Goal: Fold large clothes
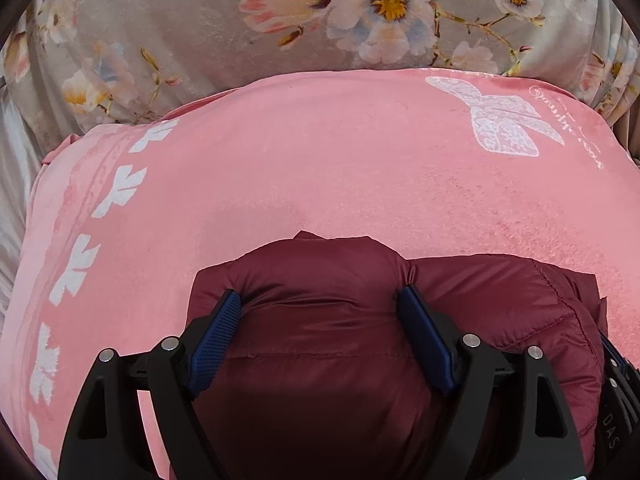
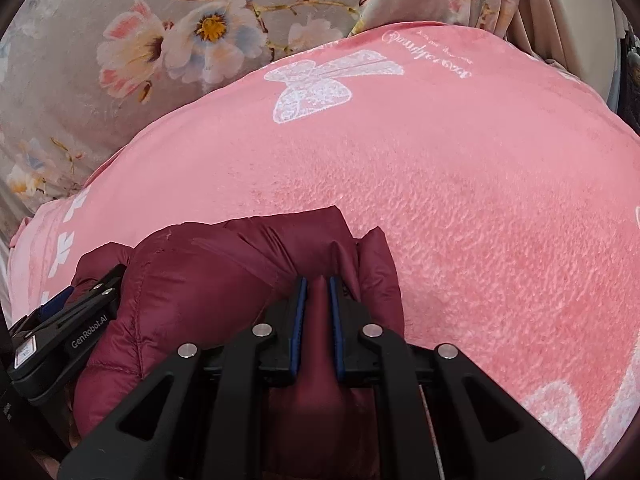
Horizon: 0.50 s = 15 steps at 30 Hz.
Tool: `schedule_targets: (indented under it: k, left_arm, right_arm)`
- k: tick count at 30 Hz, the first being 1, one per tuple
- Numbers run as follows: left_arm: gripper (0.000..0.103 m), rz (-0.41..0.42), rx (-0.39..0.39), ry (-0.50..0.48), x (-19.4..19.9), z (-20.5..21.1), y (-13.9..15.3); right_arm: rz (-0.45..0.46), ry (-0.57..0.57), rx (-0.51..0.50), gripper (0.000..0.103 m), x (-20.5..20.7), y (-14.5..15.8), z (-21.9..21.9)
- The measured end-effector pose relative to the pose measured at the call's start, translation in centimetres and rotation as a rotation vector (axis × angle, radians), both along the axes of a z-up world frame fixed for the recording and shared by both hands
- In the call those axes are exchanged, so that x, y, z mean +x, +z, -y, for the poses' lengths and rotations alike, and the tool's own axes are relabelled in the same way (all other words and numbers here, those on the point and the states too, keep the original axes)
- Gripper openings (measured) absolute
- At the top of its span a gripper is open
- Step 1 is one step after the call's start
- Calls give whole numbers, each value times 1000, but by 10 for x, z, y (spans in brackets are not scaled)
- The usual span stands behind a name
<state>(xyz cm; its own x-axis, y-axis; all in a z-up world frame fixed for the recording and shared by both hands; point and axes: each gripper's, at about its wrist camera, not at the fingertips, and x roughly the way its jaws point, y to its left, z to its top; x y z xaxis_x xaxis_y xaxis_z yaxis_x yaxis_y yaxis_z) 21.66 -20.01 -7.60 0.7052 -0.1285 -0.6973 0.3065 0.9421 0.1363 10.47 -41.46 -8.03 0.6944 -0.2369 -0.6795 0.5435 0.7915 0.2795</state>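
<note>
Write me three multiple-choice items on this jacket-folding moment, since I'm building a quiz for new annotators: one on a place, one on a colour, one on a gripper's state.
1. What does the maroon puffer jacket lie on?
A. pink blanket
B. wooden floor
C. glass table

2. What colour are the gripper pads?
A. red
B. blue
C. yellow

3. How is the right gripper?
A. wide open, holding nothing
B. out of view
C. pinching a jacket fold

Answers:
1 A, the pink blanket spreads beneath it.
2 B, the ribbed pads are dark blue.
3 C, maroon fabric sits squeezed between its near-closed pads.
</note>
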Motion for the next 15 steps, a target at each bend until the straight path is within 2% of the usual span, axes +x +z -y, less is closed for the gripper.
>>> schedule_targets:
  k: [15]
  left_arm:
    - [81, 23, 19, 6, 2, 3, -5]
  right_arm:
    - [9, -1, 6, 10, 2, -3, 0]
